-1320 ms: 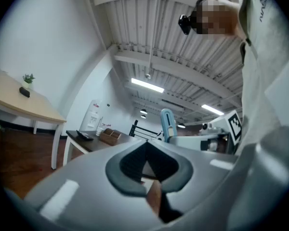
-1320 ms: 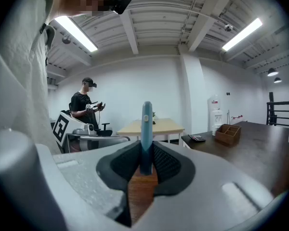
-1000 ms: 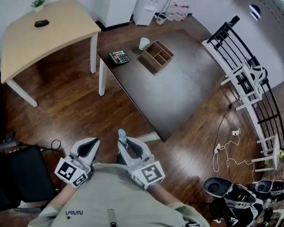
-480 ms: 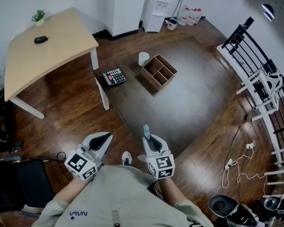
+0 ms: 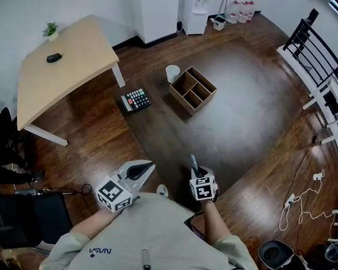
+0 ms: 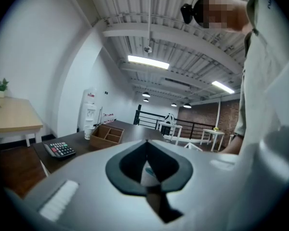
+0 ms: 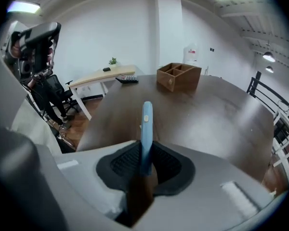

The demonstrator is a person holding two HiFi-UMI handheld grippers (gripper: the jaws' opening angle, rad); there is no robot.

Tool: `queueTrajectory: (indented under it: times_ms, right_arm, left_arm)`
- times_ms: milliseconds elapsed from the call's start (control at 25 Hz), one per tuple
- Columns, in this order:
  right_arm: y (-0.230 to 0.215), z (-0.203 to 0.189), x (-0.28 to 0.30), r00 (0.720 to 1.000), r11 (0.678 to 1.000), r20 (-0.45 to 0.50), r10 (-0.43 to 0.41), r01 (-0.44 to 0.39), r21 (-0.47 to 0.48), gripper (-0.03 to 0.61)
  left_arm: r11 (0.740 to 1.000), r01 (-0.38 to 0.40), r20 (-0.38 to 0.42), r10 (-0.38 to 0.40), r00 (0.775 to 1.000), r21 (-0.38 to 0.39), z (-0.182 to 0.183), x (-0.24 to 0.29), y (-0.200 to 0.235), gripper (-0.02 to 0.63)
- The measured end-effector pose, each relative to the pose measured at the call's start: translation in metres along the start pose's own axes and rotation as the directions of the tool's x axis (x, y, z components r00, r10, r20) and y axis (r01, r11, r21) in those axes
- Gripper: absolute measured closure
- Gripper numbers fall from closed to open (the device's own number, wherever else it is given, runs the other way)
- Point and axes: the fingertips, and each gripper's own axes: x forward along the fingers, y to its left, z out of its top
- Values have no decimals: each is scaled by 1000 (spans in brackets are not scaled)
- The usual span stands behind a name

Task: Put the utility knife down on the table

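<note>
At near edge of the big dark brown table (image 5: 242,117), the right gripper (image 5: 196,172) has its jaws clamped on the light blue utility knife (image 5: 194,162). Right gripper view: knife (image 7: 146,124) sits edge-on between the black ribbed pads (image 7: 123,162), with its front end sticking out past the jaw tips over the dark tabletop (image 7: 216,109). It is held in the grip, not lying on the table. The left gripper (image 5: 148,166) is beside it, off the table's near corner and over the wood floor (image 5: 96,139). In its own view the left gripper (image 6: 146,146) has its jaw tips touching, closed on nothing; a pale blurred shape shows through the gap behind the tips, and I can't tell what it is. Far side of the dark table: a brown wooden box with compartments (image 5: 193,90), a white cup (image 5: 172,72) just beside it, and a black calculator with coloured keys (image 5: 136,99) near the table's left edge, all well apart from the knife. Left of that stands a light wood table (image 5: 67,72) with a small potted plant (image 5: 51,30) and a small black object (image 5: 54,57). A white water dispenser (image 5: 196,7) stands at the back wall and a black railing (image 5: 312,35) at the right.
</note>
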Motion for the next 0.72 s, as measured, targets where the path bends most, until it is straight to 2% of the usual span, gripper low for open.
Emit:
queueTrajectory:
  times_ms: [120,280,480,720]
  right_arm:
    - [-5,-9,10,999,1000,-42,-4,4,19,505]
    - [-10,-4,15,999,999,-31,-7,9,40,505]
    - [-5,-3,19,999,995,-33,39,-36,93,503]
    - [-22,-8,10,1000,990,-10,-11,13,138,463]
  left_arm:
    - [1000,11,-22,-11,1000,10,2,13,-1,612]
    - [999,33,-46,-32,998,25,2,26,-4,611]
    - [998,48,-61,-45,997,46,3,34,-7,611]
    - [998,47,-61,-45,997,38,2,30,-8,611]
